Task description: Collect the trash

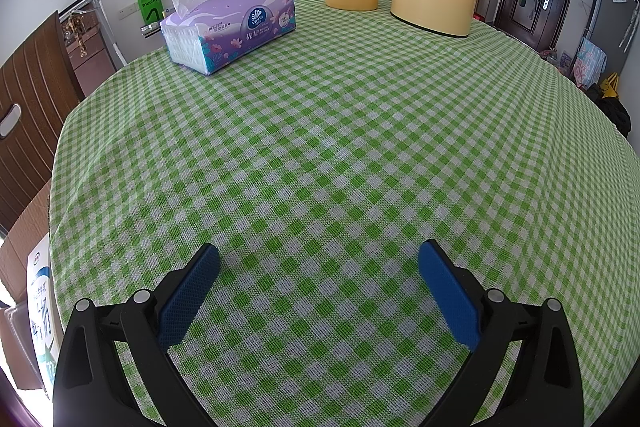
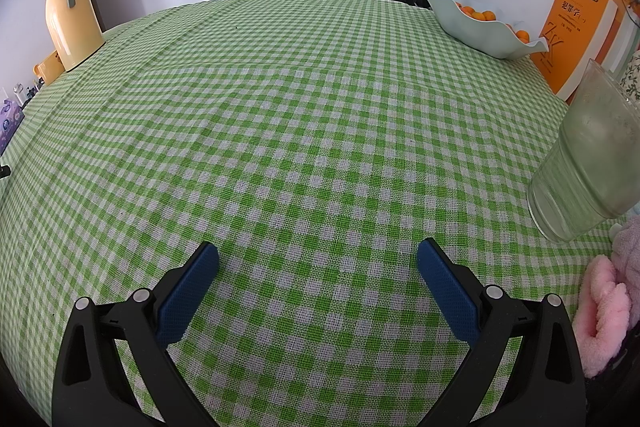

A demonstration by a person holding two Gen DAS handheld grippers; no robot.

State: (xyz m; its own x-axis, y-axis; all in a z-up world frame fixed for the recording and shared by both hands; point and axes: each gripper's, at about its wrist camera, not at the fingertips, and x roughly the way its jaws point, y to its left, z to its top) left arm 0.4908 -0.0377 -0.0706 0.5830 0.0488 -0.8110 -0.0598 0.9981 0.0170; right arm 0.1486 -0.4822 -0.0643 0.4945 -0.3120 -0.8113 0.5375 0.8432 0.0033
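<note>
Tablecloth (image 1: 340,115) beneath both empty, spread jaws.

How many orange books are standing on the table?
2 visible: the front orange book leans upright at the table's far right edge, beyond the plastic cup; a second orange book stands directly behind it. More may be hidden.
</note>
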